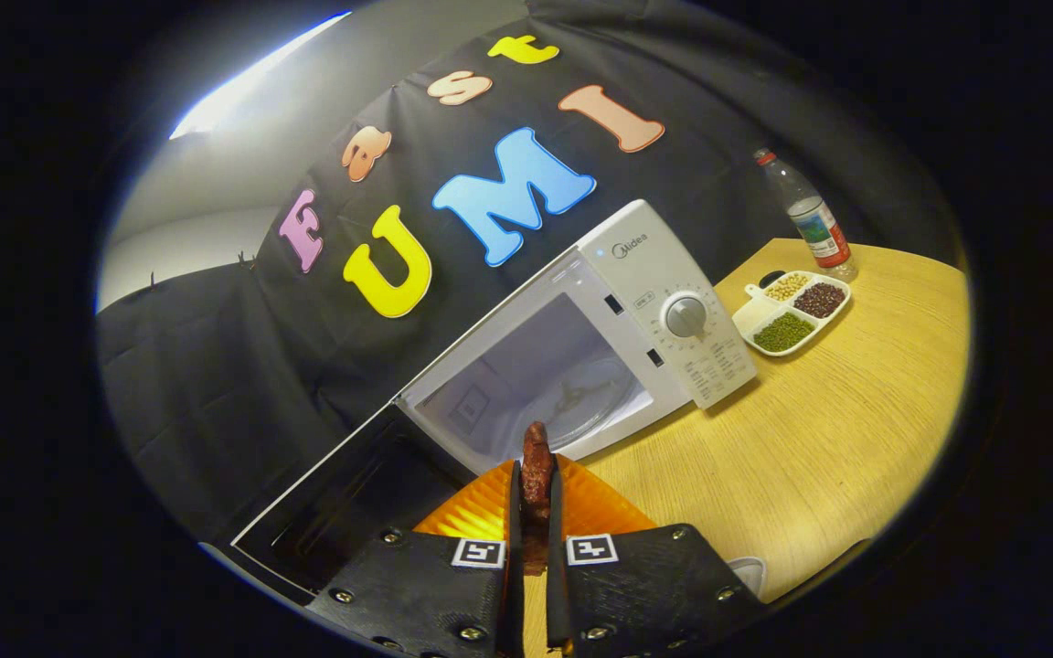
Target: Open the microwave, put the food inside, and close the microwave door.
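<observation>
Claw (534, 484) clenched on the food (537, 468) — a brown piece pinched between both fingers, above an orange plate (481, 507). Just beyond, the microwave (645, 302) stands on the counter (837, 411) — door (344, 493) swung open, cavity exposed.

A staged recording booth dressed as a small kitchen corner, not a lived-in home; black cloth (216, 384) hangs as the back wall across the left and centre of the frame, with plain pale wall and a strip of bright ceiling light (252, 78) above it at upper left; a light wood-grain surface (837, 420) fills the right side; on it stands a white microwave (664, 302) with a dial, its door (335, 512) swung open toward lower left; at upper right a clear plastic bottle (810, 215) stands just behind a white divided dish (792, 313) of dried beans and grains.
</observation>
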`<move>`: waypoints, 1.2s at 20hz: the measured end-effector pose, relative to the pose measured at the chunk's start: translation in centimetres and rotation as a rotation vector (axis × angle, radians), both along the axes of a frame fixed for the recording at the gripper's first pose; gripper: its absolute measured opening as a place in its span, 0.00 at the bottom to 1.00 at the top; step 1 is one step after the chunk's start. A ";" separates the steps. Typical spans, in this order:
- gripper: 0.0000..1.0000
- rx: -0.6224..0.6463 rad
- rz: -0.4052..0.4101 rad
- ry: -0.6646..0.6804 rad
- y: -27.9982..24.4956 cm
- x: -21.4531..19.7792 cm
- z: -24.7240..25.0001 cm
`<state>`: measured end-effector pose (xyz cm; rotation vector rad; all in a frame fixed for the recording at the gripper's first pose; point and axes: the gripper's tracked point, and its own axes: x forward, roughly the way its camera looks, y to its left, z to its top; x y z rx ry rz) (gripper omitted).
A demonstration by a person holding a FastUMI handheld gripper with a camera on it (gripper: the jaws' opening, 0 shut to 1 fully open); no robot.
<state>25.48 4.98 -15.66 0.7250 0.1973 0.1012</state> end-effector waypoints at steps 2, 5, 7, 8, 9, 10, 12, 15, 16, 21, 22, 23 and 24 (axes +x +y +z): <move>0.10 -0.041 -0.026 -0.016 0.6 2.1 0.3; 0.10 -0.092 -0.028 -0.001 2.0 5.4 -0.3; 0.10 -0.080 -0.036 0.014 2.4 7.8 -0.6; 0.10 -0.080 -0.042 0.017 2.7 9.0 -0.7; 0.10 -0.094 -0.048 0.020 2.9 10.3 -0.8; 0.10 -0.111 -0.054 0.022 3.1 11.6 -0.8; 0.10 -0.098 -0.060 0.020 3.8 13.8 -0.9; 0.10 -0.057 -0.067 0.021 5.0 17.3 -0.9; 0.10 -0.049 -0.077 0.027 5.2 18.6 -1.1; 0.10 0.003 -0.119 0.050 5.0 22.9 -3.1; 0.10 0.027 -0.115 0.047 5.1 23.4 -3.3; 0.10 0.047 -0.121 0.046 5.0 24.0 -3.6; 0.10 0.054 -0.134 0.045 4.7 24.6 -3.8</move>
